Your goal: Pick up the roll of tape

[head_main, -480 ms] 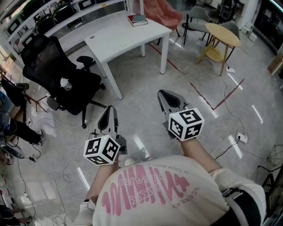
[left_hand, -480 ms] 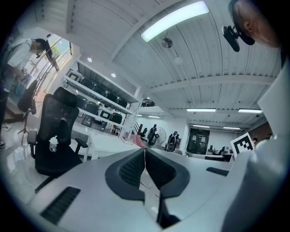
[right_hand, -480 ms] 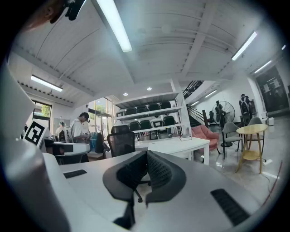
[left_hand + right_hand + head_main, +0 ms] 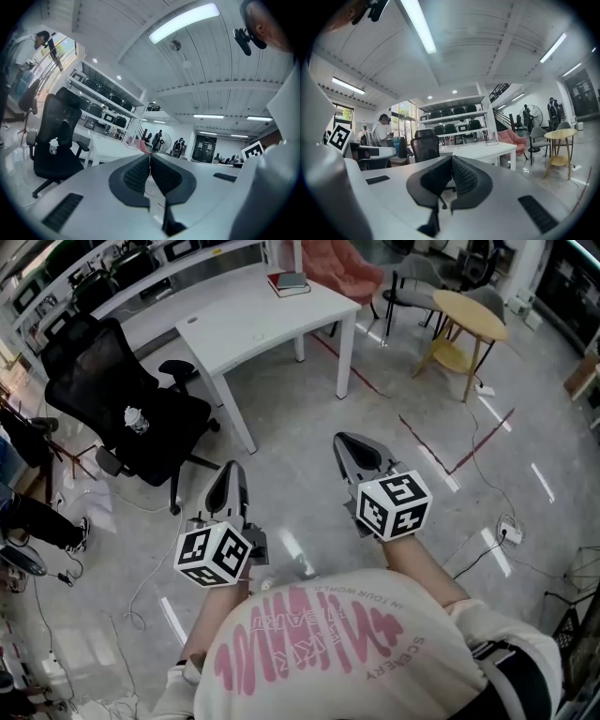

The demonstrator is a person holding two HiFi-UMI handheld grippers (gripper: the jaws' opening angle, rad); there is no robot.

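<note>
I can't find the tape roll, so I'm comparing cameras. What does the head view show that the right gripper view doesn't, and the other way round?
Only the head view: a bottle on the black chair, red floor lines, a power strip. Only the right gripper view: ceiling lights, windows. Both: that chair, the white desk, pink chair, yellow round table. Neither clearly shows a tape roll.
</note>
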